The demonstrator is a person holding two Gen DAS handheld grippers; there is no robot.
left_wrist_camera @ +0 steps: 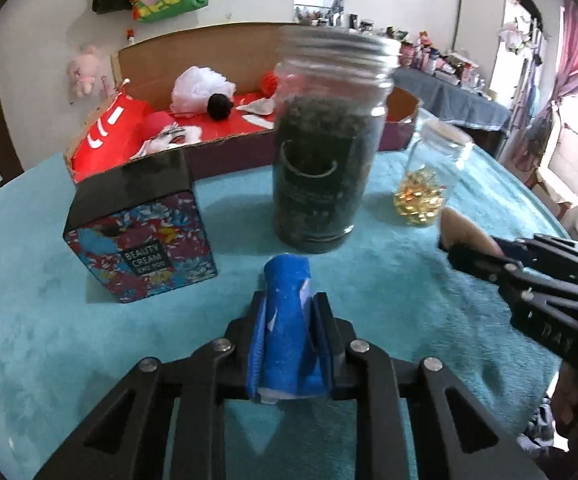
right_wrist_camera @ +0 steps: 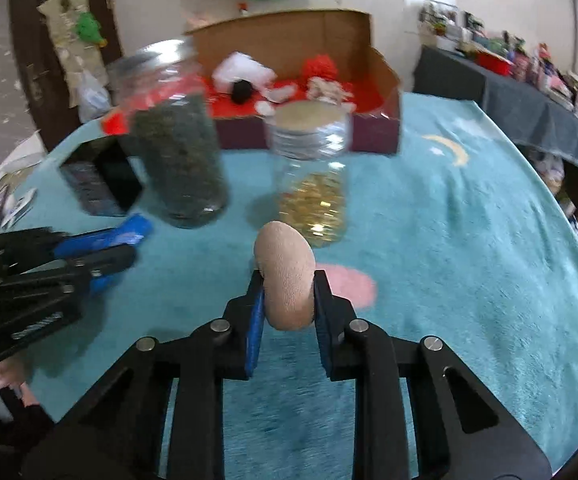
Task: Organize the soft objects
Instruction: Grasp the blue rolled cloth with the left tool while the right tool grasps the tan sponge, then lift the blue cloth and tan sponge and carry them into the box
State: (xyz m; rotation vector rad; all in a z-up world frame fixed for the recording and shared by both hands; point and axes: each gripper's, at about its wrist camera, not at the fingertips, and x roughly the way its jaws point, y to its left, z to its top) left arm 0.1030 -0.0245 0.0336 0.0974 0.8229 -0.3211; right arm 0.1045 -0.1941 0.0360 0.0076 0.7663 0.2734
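My left gripper is shut on a blue roll of cloth and holds it above the teal table cover. My right gripper is shut on a beige soft roll; it also shows in the left wrist view at the right. The left gripper with its blue roll shows in the right wrist view at the left. A cardboard box at the back holds soft things: a white mesh puff, a black ball and red items.
A tall jar of dark leaves stands mid-table straight ahead of the left gripper. A smaller glass jar with gold pieces stands right of it. A black flowered box marked Beauty Cream sits at the left. The teal table cover lies underneath.
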